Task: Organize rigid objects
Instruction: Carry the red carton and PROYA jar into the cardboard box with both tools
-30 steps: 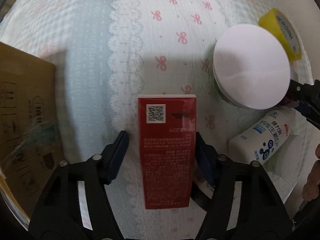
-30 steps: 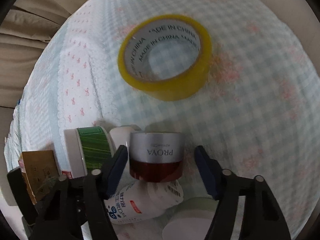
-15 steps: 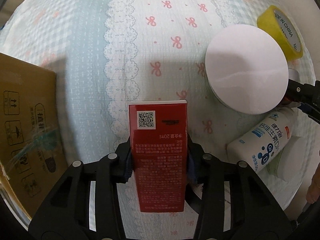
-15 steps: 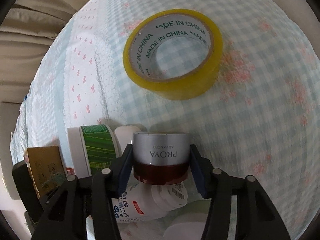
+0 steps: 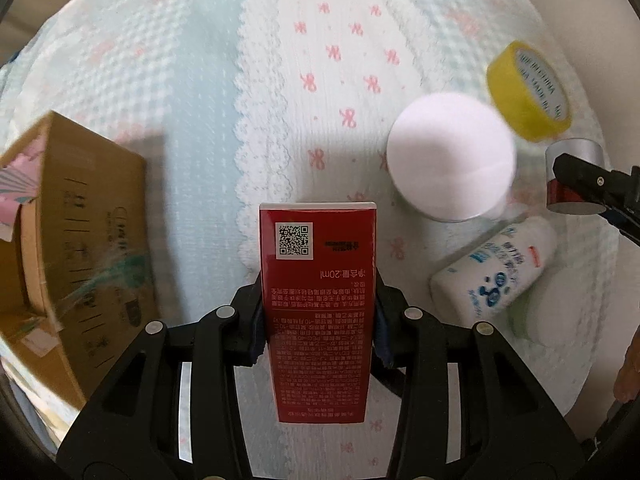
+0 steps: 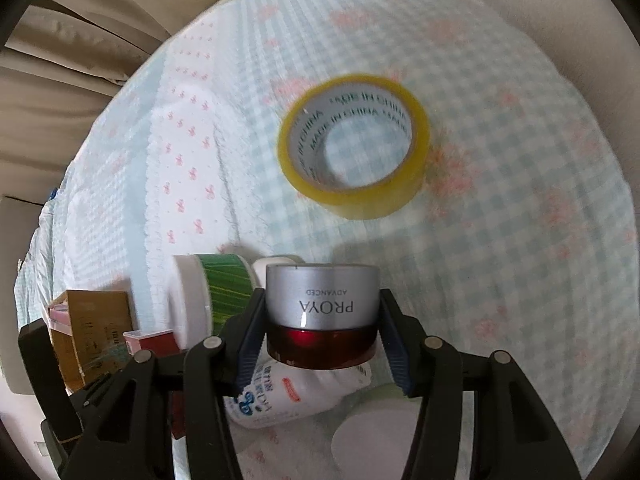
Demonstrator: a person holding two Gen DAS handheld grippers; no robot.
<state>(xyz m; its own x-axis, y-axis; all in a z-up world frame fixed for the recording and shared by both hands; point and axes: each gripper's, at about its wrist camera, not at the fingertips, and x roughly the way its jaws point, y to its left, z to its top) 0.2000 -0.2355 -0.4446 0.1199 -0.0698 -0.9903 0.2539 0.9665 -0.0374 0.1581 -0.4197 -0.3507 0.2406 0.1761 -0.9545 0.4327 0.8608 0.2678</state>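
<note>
My left gripper (image 5: 318, 320) is shut on a red carton (image 5: 318, 300) with a QR code and holds it above the cloth. My right gripper (image 6: 322, 334) is shut on a silver-and-red PROYA jar (image 6: 322, 316) and holds it above the other items; the jar also shows at the right edge of the left wrist view (image 5: 574, 178). An open cardboard box (image 5: 76, 236) stands at the left, and appears small in the right wrist view (image 6: 94, 332).
On the checked cloth lie a yellow tape roll (image 6: 356, 156), a white-lidded green tub (image 5: 450, 162), a white bottle on its side (image 5: 496, 268) and a white round lid (image 6: 376, 436). The green tub (image 6: 212, 292) sits left of the jar.
Both grippers closed on their objects and rose from the cloth. The carton and the jar now hang higher; the items below look smaller.
</note>
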